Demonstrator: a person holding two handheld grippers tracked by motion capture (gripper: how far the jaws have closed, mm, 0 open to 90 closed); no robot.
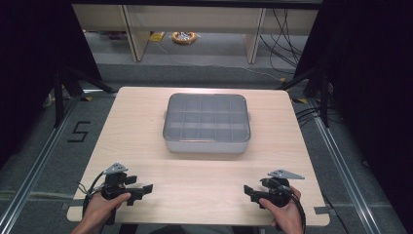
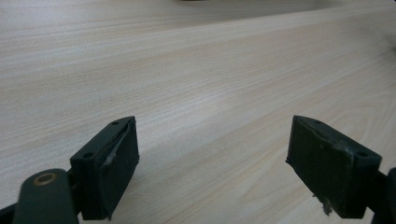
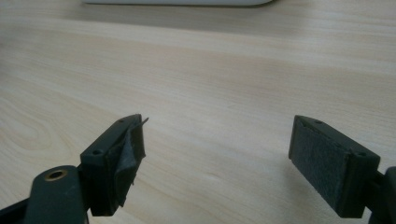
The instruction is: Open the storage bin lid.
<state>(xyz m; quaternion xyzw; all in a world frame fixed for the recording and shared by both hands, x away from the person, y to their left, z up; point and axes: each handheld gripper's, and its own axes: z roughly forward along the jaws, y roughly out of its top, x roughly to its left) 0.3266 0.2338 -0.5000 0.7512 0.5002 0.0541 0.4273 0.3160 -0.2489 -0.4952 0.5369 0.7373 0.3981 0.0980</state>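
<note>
The lidded compartment box (image 1: 207, 123) sits mid-table, well clear of both hands — room to reach it from either side. The left gripper (image 1: 141, 188) and right gripper (image 1: 249, 191) rest low at the near edge of the wooden table (image 1: 141, 105), jaws wide apart, holding nothing — a ready stance, I'd judge.

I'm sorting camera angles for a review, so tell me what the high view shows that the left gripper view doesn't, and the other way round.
High view: the clear plastic compartment box with its lid at mid-table, the person's hands, the right gripper and the floor beyond.

Left gripper view: a close look at the left gripper, its black jaws wide apart with nothing between them, and the frayed edge of the pad on its right-hand jaw.

Both: the light wooden table, and the left gripper resting near its front edge.
</note>
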